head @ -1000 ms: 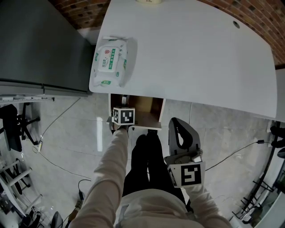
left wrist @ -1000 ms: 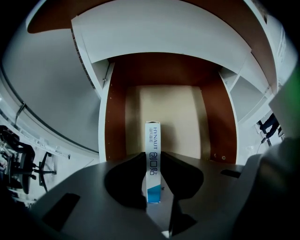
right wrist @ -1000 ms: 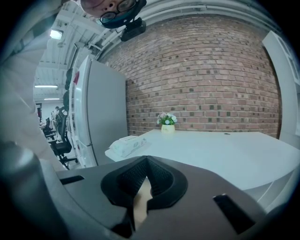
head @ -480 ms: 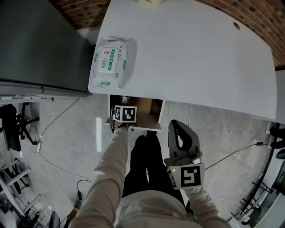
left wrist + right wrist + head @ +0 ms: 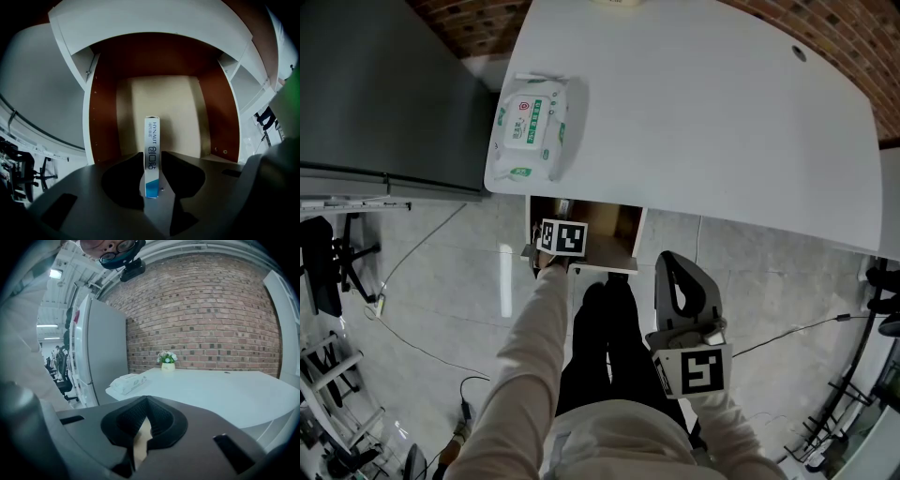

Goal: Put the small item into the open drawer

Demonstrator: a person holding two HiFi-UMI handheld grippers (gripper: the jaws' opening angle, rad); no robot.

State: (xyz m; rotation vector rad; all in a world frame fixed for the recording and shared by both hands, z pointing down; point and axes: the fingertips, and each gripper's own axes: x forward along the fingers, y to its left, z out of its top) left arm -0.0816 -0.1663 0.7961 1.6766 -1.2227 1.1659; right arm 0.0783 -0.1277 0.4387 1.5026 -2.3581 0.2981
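Observation:
The small item is a slim white and blue box (image 5: 152, 140). It lies lengthwise between the jaws of my left gripper (image 5: 152, 165), over the pale floor of the open drawer (image 5: 101, 117). The jaws are opening, and a thin gap shows on each side of the box. In the head view only the left gripper's marker cube (image 5: 562, 237) shows, at the drawer (image 5: 609, 232) under the desk edge. My right gripper (image 5: 671, 262) hangs lower right beside the person's legs, shut with nothing in it (image 5: 147, 401).
The white desk (image 5: 703, 112) carries a pack of wet wipes (image 5: 530, 127) near its left corner and a small flower pot (image 5: 167, 363) at the back. A tall grey cabinet (image 5: 384, 94) stands left of the desk. Cables lie on the tiled floor (image 5: 441, 281).
The left gripper's cube has shifted slightly up toward the desk edge, further over the drawer. The right gripper has stayed where it was.

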